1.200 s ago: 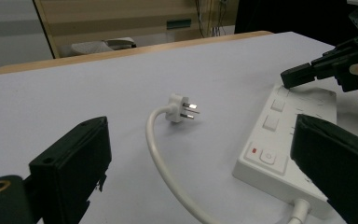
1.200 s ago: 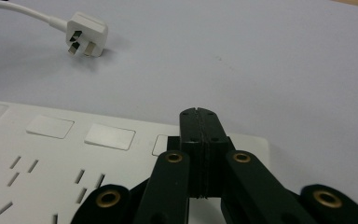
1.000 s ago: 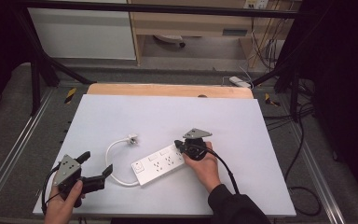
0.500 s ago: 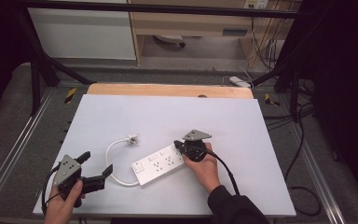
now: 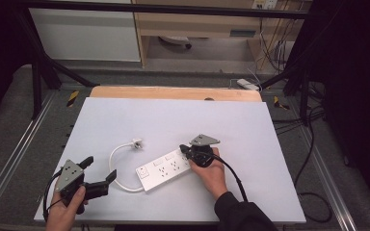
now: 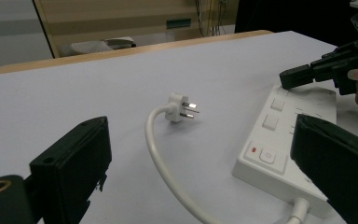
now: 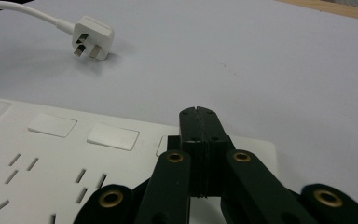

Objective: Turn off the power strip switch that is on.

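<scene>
A white power strip lies on the white table, its short cable looping left to a white three-pin plug that lies loose. My right gripper is shut with nothing between its jaws, tips over the strip's right end near the square switches. In the right gripper view the closed tips hover above the strip, with the plug beyond. My left gripper stands open at the front left, empty. Its view shows the plug, strip and the right gripper.
A wooden strip runs along the table's far edge. Metal frame rails flank both sides. Black cables trail on the floor at the right, and a white adapter lies behind the table.
</scene>
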### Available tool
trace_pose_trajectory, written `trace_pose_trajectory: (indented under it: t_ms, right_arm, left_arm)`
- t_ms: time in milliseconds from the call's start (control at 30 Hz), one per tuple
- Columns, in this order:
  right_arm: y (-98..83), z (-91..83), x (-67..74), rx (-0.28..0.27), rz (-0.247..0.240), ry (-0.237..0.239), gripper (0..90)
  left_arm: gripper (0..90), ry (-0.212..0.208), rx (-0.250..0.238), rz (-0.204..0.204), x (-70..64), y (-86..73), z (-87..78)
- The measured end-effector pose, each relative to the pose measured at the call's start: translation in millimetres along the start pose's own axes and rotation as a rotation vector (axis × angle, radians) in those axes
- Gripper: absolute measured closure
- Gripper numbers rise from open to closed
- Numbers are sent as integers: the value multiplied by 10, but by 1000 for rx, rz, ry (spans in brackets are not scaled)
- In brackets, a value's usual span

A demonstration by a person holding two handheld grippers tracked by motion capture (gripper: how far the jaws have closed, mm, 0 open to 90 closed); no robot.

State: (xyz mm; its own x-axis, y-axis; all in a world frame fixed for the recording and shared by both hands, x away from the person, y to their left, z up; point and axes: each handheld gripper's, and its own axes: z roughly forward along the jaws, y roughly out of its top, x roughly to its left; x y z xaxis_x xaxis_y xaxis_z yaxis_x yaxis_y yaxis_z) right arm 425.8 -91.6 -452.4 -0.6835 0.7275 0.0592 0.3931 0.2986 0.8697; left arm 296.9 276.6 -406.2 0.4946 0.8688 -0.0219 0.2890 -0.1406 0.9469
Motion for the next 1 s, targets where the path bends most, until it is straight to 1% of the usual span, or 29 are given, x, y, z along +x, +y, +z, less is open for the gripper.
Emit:
trace_pose_trajectory:
  t_ms: [200,333,433,633,767,1000]
  right_arm:
    - [-20,1,-3,-9,15,1,900]
    - [-41,-18,-65,-10,20,-35,900]
    - [-29,-14,-64,-4,-3,-34,900]
    - [-39,-23,-67,-17,13,-25,900]
    - [-6,-45,-43,-41,7,-17,900]
    - [1,-64,-46,-36,21,-2,900]
  left_arm:
    - [50,0,1,0,0,-1,0]
    - [50,1,2,3,-1,-1,2]
    - [50,0,2,4,-1,0,4]
    - [50,1,2,1,2,-1,4]
    - [50,1,1,0,4,-1,1]
    - [50,1,2,4,1,-1,3]
